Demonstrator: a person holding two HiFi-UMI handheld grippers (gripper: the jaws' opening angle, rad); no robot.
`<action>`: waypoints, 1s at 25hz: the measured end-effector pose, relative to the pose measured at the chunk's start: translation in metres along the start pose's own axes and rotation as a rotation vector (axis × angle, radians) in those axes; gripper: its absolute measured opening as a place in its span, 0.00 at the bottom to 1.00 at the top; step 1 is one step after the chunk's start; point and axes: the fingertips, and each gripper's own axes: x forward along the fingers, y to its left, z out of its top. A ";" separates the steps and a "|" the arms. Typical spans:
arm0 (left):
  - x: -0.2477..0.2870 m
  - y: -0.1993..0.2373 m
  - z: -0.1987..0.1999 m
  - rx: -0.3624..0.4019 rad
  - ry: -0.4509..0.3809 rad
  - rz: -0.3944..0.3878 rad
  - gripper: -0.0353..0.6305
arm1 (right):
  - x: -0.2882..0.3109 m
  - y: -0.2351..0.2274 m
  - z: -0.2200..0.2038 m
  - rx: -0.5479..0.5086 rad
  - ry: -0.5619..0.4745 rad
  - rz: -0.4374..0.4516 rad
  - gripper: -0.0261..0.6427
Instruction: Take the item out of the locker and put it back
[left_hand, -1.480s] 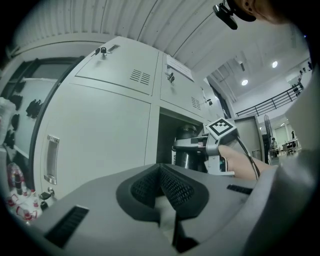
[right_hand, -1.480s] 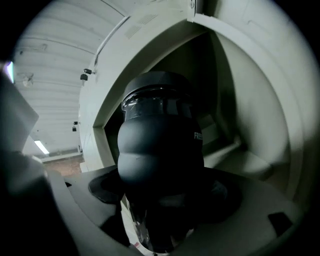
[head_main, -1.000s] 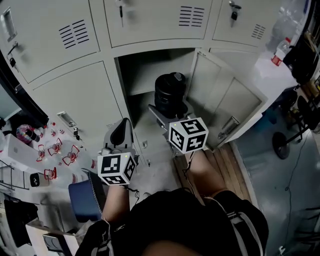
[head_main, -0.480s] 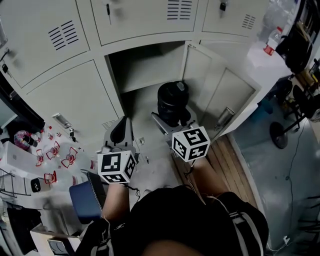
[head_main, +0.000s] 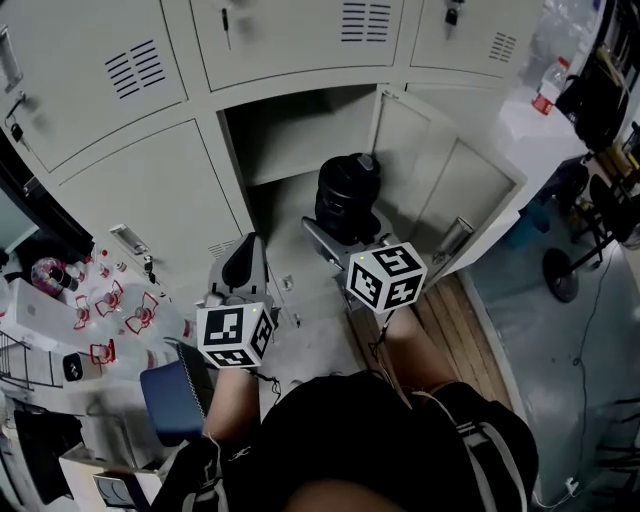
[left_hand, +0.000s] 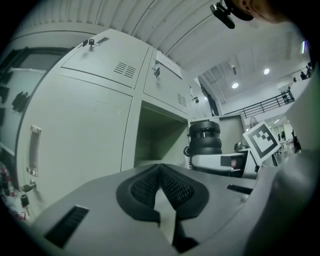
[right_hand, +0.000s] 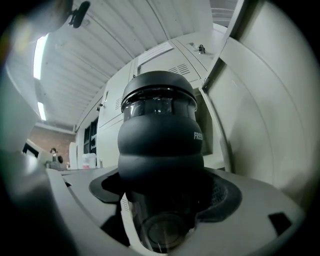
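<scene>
nearest us, our left gripper (left_hand: 161, 172) has its jaws pressed together on nothing, held in front of the shut locker door (head_main: 150, 190). just beyond, our right gripper (head_main: 338, 238) is clamped on the lower part of the black canister (head_main: 347, 192), which stands upright at the mouth of the open locker compartment (head_main: 300, 135). farther right, its door (head_main: 450, 190) stands swung wide.

1. I log the pale grey sheet-metal locker (head_main: 150, 190): smooth satin paint.
2. Black bulbous plastic jar (right_hand: 160, 145): matt body, glossy clear base.
3. Left gripper (left_hand: 160, 168): matt grey plastic shell; pads (left_hand: 142, 187) black, finely ribbed.
4. Brown wooden floor planks (head_main: 445, 315): dull, grained.
</scene>
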 end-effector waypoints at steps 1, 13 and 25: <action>-0.001 0.001 0.001 0.000 -0.002 0.005 0.07 | 0.005 0.001 0.003 0.041 -0.001 0.020 0.69; -0.013 0.032 0.005 0.003 -0.013 0.084 0.07 | 0.088 0.000 0.041 0.516 0.001 0.225 0.69; -0.015 0.054 0.007 0.012 -0.024 0.123 0.07 | 0.158 -0.024 0.067 0.464 0.061 0.134 0.69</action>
